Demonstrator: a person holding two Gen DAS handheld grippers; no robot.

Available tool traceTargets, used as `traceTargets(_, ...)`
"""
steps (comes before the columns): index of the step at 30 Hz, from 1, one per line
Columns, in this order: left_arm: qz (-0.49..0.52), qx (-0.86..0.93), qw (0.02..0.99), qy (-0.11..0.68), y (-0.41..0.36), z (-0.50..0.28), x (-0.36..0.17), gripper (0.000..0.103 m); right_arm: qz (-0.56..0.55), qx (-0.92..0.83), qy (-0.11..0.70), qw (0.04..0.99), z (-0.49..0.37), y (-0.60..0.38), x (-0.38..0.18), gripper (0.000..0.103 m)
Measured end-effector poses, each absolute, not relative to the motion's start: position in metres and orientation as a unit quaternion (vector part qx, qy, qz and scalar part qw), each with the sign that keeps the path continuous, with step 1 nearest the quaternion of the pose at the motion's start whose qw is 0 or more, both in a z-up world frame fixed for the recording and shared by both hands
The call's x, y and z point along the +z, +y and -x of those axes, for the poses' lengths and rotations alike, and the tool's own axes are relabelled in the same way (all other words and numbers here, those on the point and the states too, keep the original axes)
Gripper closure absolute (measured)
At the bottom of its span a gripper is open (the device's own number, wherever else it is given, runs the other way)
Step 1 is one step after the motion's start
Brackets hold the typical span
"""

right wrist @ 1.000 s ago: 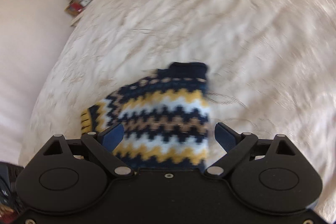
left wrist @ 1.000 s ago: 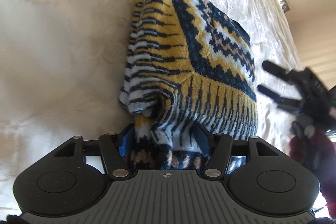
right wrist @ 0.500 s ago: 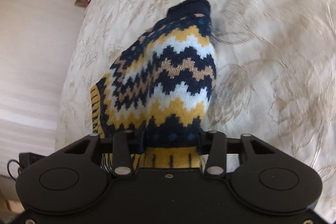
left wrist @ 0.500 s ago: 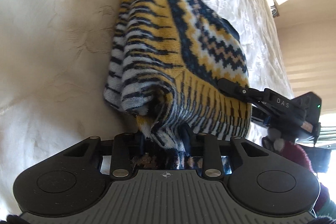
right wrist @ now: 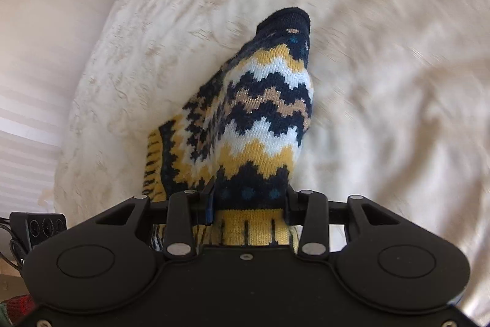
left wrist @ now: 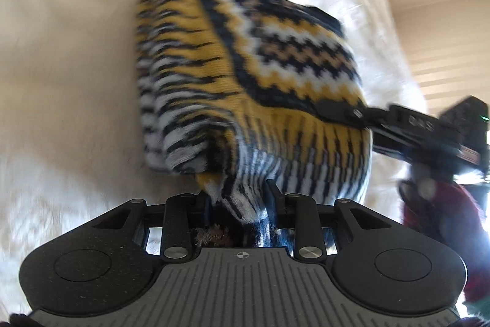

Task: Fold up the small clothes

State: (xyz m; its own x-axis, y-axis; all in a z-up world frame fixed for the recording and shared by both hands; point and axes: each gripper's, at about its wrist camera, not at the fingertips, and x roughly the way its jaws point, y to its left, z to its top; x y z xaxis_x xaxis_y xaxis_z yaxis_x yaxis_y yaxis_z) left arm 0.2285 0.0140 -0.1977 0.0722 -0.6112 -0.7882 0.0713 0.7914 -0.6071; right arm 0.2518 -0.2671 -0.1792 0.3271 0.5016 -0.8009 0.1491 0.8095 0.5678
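Knitwear, a small zigzag-patterned sweater (left wrist: 251, 81), lay bunched on the cream bedspread (left wrist: 61, 66), its striped hem lifted. Left claw (left wrist: 239, 201) was closed on one hem corner; right claw (right wrist: 249, 198) was closed on the other. Judging by that, a fold was under way, and next both corners would need carrying across evenly.

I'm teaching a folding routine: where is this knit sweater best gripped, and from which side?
Grip the sweater at its ribbed yellow hem band, coming from the near edge, one gripper per corner, as the left gripper and right gripper do: a firm, straight edge there.
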Motion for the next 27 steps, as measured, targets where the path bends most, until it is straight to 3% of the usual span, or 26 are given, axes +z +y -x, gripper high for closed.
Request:
traceTargets(5,0.178,-0.184,0.729,0.635,0.009,-0.213,-0.198,0.064,-0.271,0.072,0.581,0.764,-0.227,-0.272,-0.194,0.030)
traceTargets(12,0.086,-0.181,0.798,0.569,0.009,-0.193,-0.146,0.066,-0.232,0.089,0.545,0.801,-0.225,-0.273,-0.168,0.026)
traceTargets(14,0.079,-0.186,0.814,0.545,0.011,-0.192,-0.129,0.066,-0.224,0.088,0.525,0.816,-0.227,-0.276,-0.160,0.017)
traceTargets(17,0.076,-0.189,0.837,0.507,0.005,-0.196,-0.109,0.065,-0.212,0.079,0.500,0.836,-0.232,-0.280,-0.151,0.013)
traceTargets(27,0.054,-0.140,0.851,0.503,-0.027,-0.238,-0.141,0.062,-0.185,0.027,0.490,0.852,-0.257,-0.283,-0.157,0.005)
